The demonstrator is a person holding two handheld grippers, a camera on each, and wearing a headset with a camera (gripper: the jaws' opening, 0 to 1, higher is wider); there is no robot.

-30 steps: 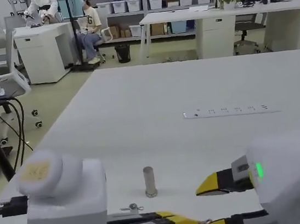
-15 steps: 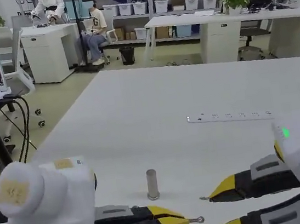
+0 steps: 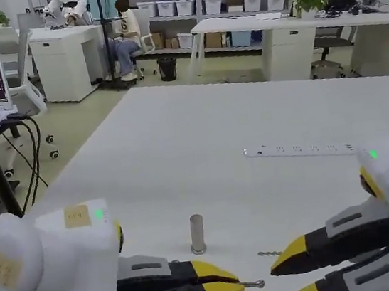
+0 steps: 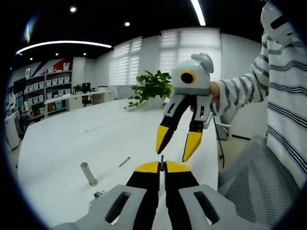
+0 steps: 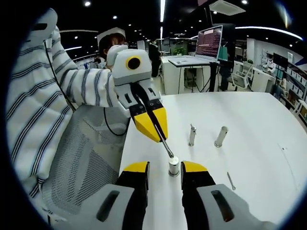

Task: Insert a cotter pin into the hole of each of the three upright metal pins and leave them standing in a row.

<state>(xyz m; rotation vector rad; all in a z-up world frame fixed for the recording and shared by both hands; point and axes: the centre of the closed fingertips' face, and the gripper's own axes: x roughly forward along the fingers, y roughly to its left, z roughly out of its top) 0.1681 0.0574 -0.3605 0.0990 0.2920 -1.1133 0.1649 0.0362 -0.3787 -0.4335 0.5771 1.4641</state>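
Tongs' bodies swung outward, L tongs point(image 5: 156, 132) clenched on cotter pin point(image 5: 165, 143), R tongs point(image 3: 282, 282) released astride metal pin point(image 5: 173, 166) by table point(image 5: 249, 143) edge.

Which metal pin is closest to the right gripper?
The pin standing between the open jaws of the right gripper; the other two pins stand farther away.

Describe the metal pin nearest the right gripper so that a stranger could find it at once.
On the white workbench, find the right gripper near the table's edge. The upright metal pin stands between its open jaws. Unlike the two pins farther off, it has the left gripper's cotter pin pointing at its top.
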